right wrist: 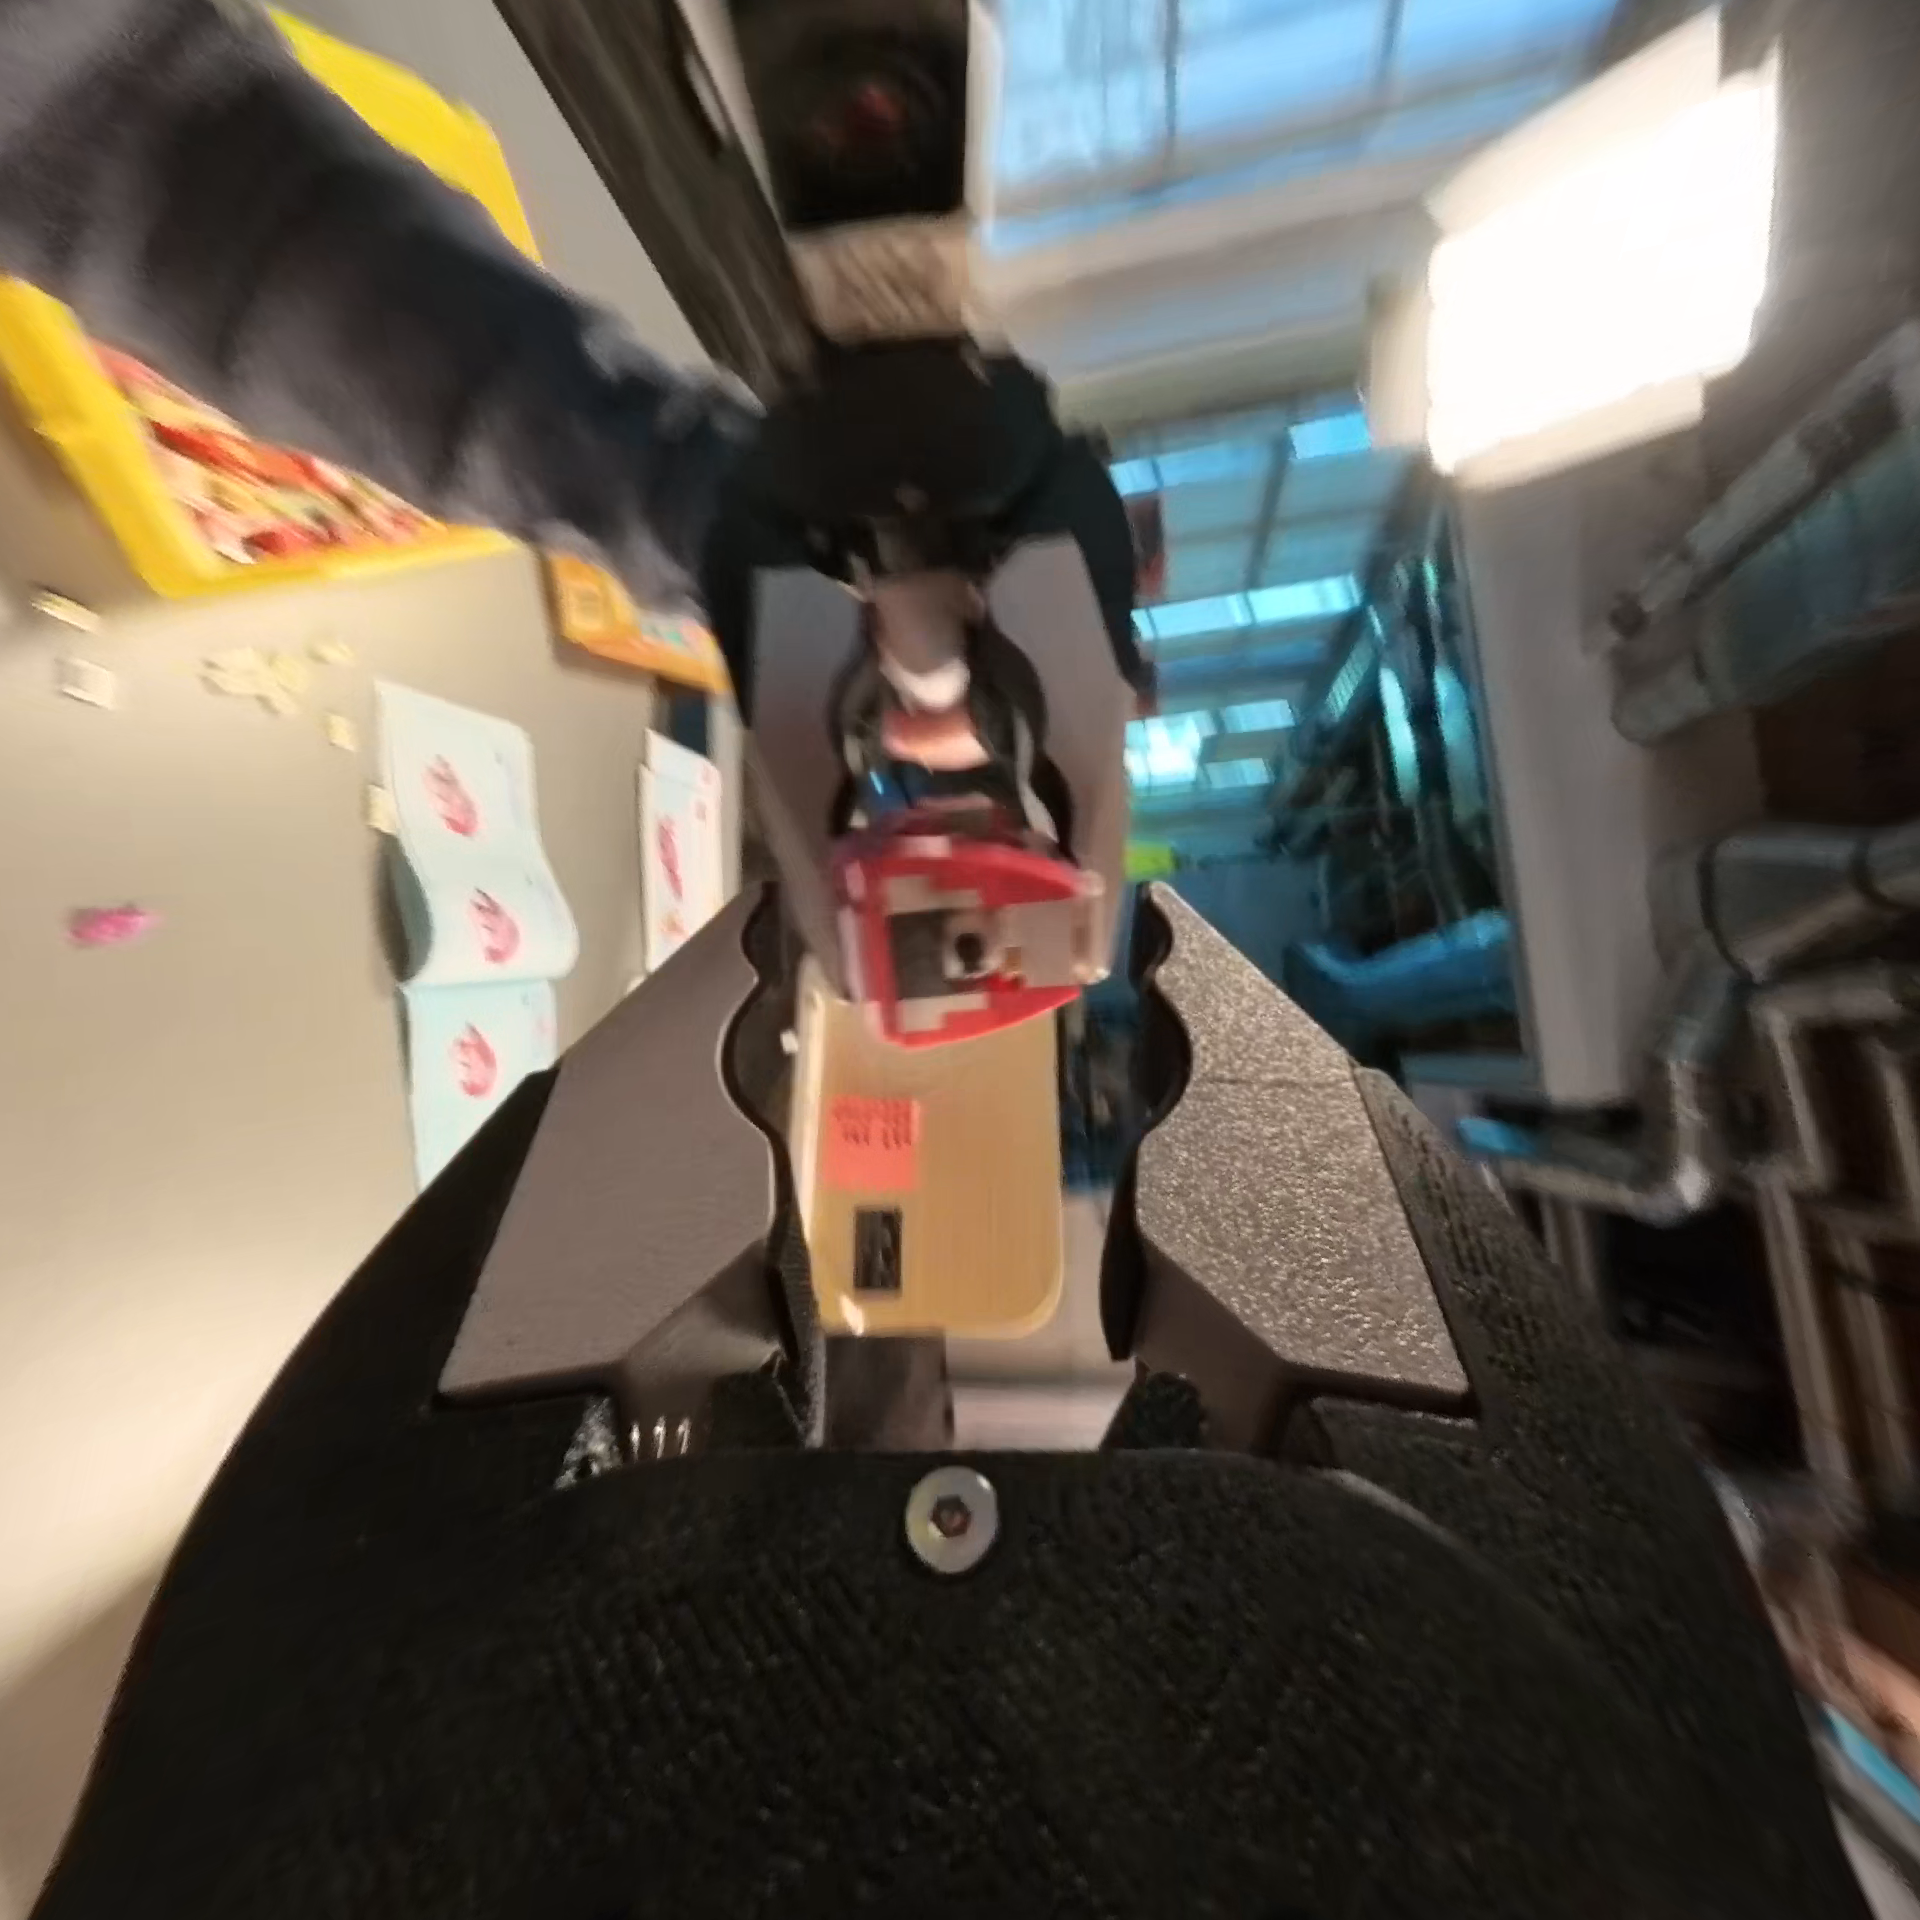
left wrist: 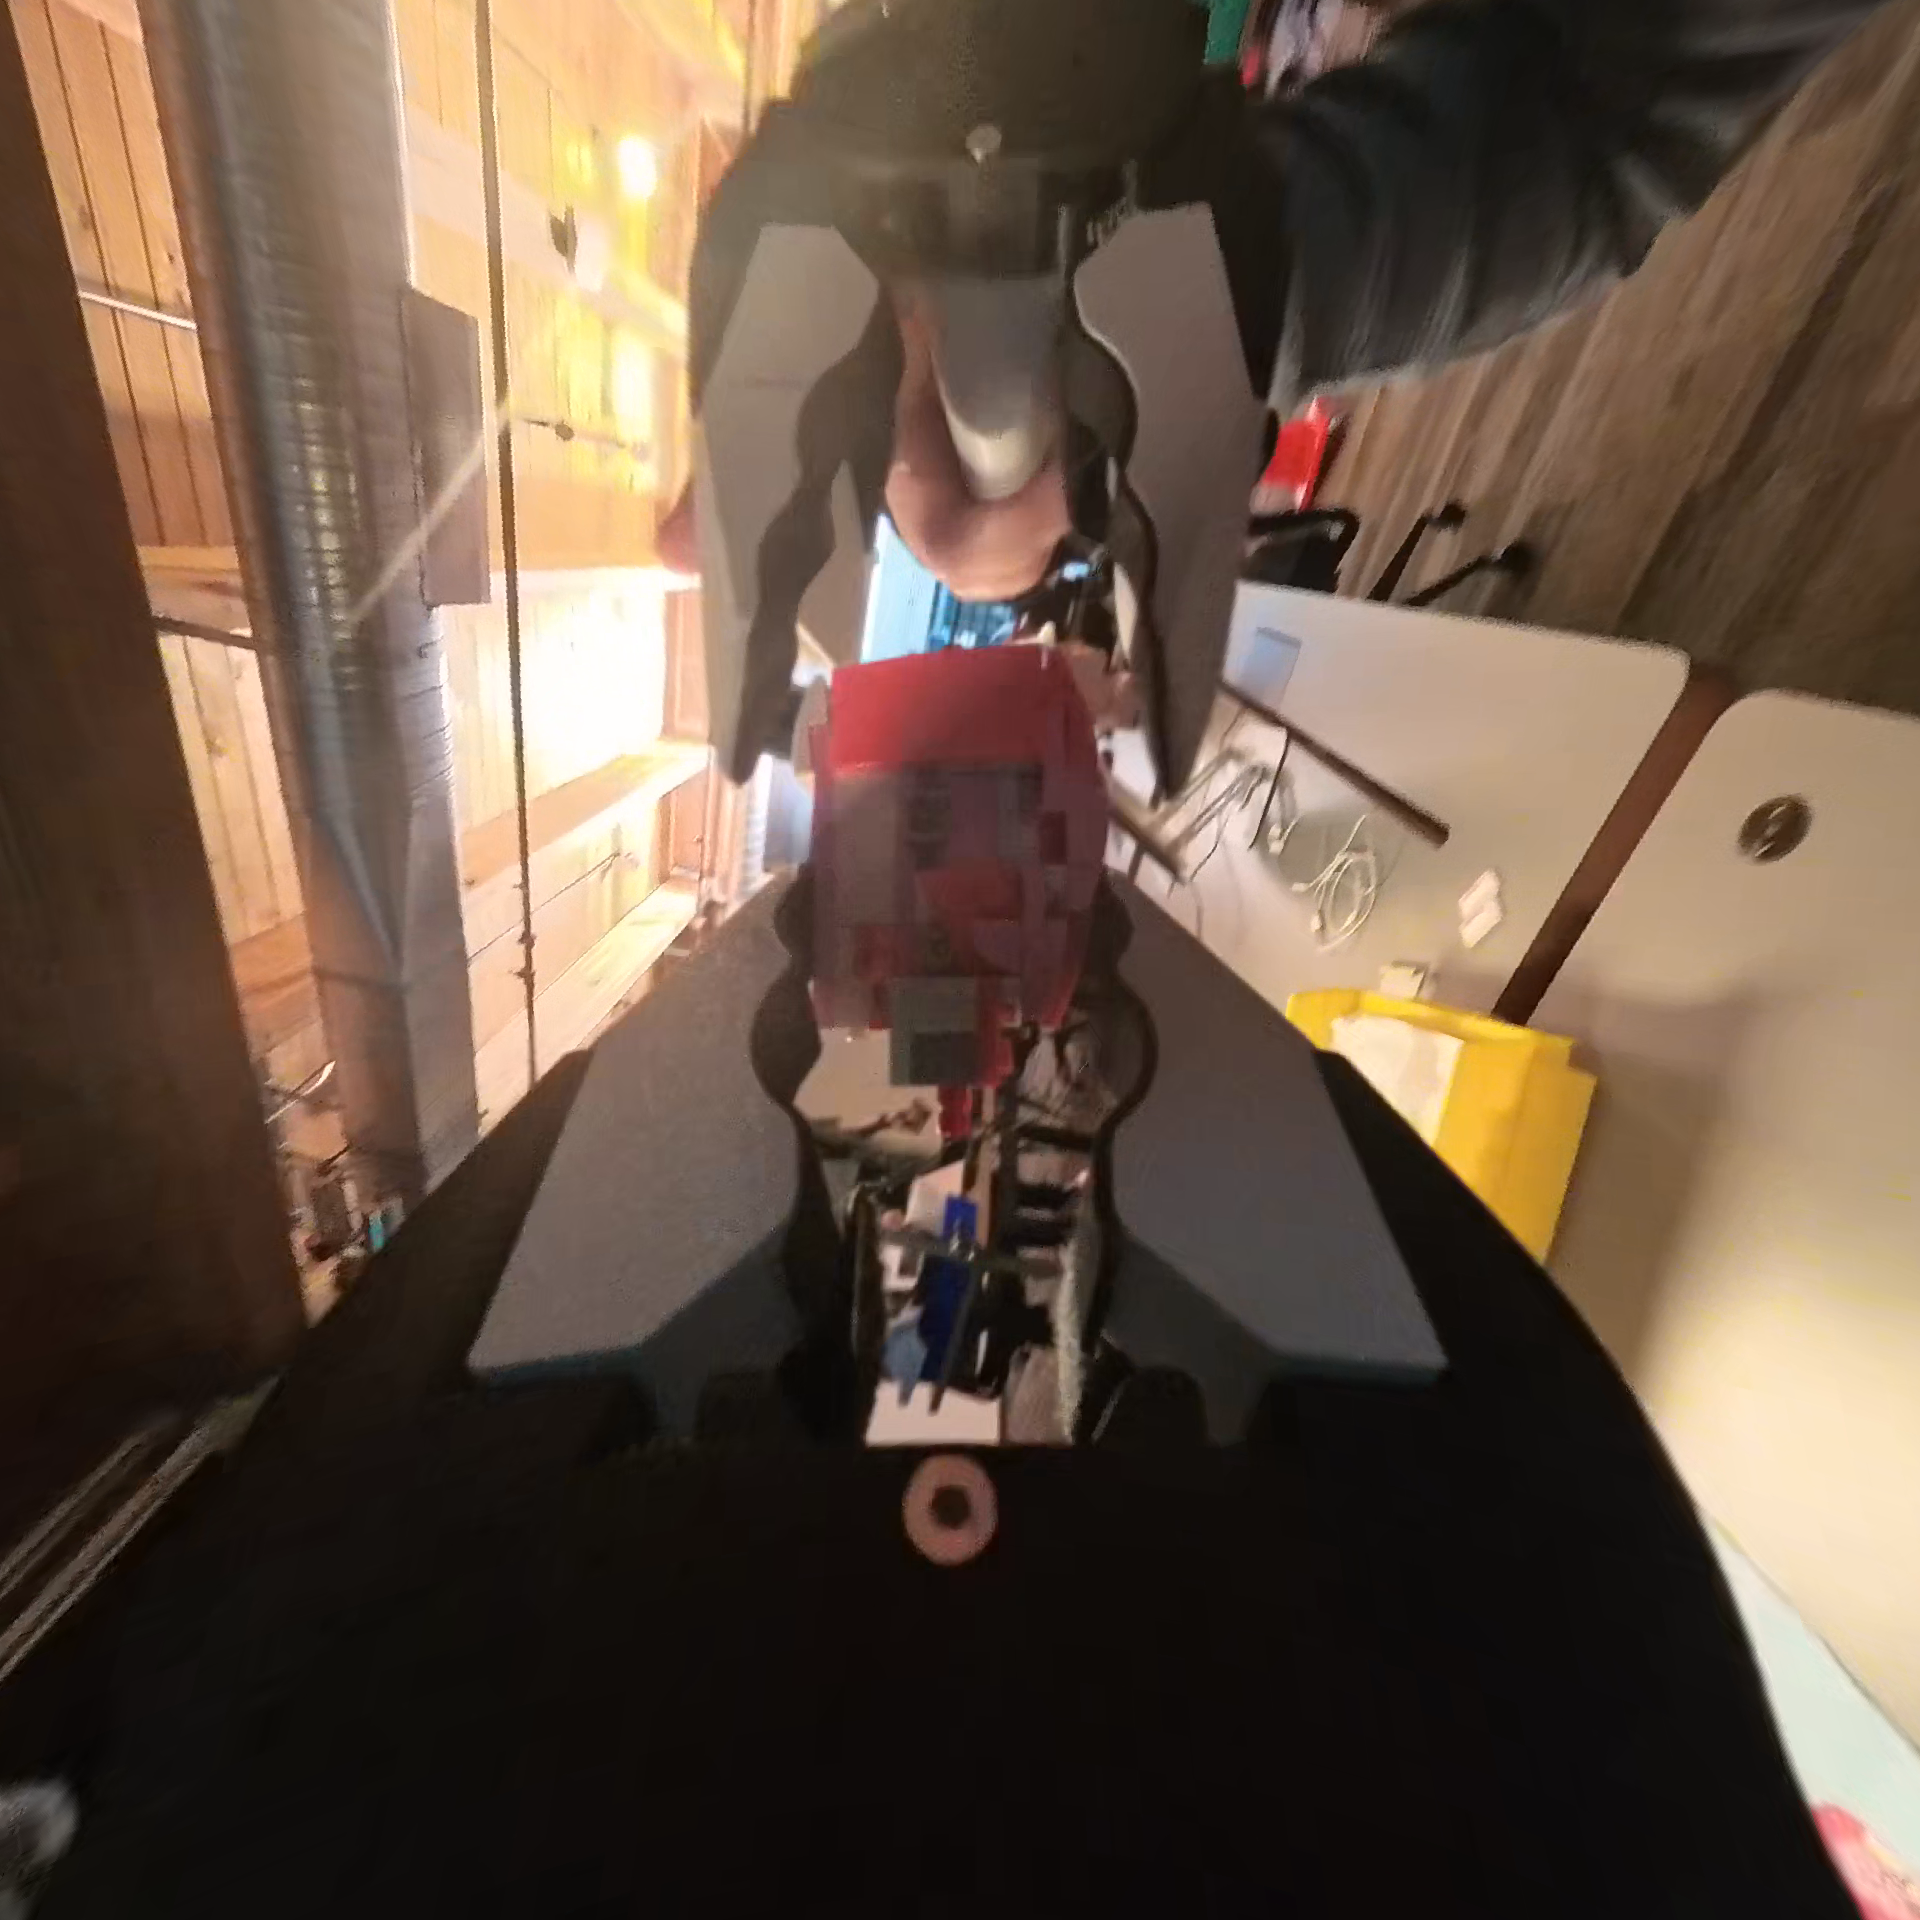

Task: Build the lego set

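Both views are motion-blurred. The left gripper (left wrist: 951, 914) has its pads clamped on the red-and-grey brick model (left wrist: 956, 831), held in mid-air, well above the white table (left wrist: 1455, 727). The right gripper (right wrist: 961, 914) faces it with jaws spread, fingers (right wrist: 1247, 1039) either side of the model's tip (right wrist: 966, 935) and a visible gap on both sides, no contact. Risks, as I judge them:
- a fingertip clips the model and studs pop apart
- the single grip twists under a side load
- loose pieces drop among the booklets (right wrist: 468, 831) and yellow box (left wrist: 1455, 1091)

2 claws (right wrist: 956, 914), 1 red brick model (right wrist: 966, 935), 1 yellow bin (left wrist: 1455, 1081).
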Tool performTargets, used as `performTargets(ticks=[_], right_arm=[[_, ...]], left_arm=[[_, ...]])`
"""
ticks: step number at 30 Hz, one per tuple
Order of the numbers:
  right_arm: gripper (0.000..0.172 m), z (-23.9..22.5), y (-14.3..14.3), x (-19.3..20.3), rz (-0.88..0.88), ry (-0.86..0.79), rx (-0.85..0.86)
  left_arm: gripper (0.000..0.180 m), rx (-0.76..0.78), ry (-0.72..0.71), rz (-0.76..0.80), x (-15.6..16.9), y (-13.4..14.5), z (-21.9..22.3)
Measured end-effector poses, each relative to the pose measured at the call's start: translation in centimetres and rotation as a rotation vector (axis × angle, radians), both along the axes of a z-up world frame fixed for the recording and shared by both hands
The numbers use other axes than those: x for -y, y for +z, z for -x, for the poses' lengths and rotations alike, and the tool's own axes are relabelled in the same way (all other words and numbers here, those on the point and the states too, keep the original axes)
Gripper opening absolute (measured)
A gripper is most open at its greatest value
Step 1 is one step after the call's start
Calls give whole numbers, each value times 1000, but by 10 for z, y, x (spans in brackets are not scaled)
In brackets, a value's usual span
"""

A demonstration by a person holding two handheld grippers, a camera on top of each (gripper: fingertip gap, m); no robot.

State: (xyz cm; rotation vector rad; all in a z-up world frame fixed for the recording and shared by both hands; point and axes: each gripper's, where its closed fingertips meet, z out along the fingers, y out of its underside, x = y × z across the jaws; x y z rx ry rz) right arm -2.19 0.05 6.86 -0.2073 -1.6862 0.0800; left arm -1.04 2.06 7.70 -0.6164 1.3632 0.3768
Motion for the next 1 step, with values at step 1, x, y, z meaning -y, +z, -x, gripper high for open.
performTargets(ticks=[1], right_arm=[[65, -2, -1, 5, 1, 41, 8]], left_arm=[[51, 10, -38, 18, 4, 1, -1]])
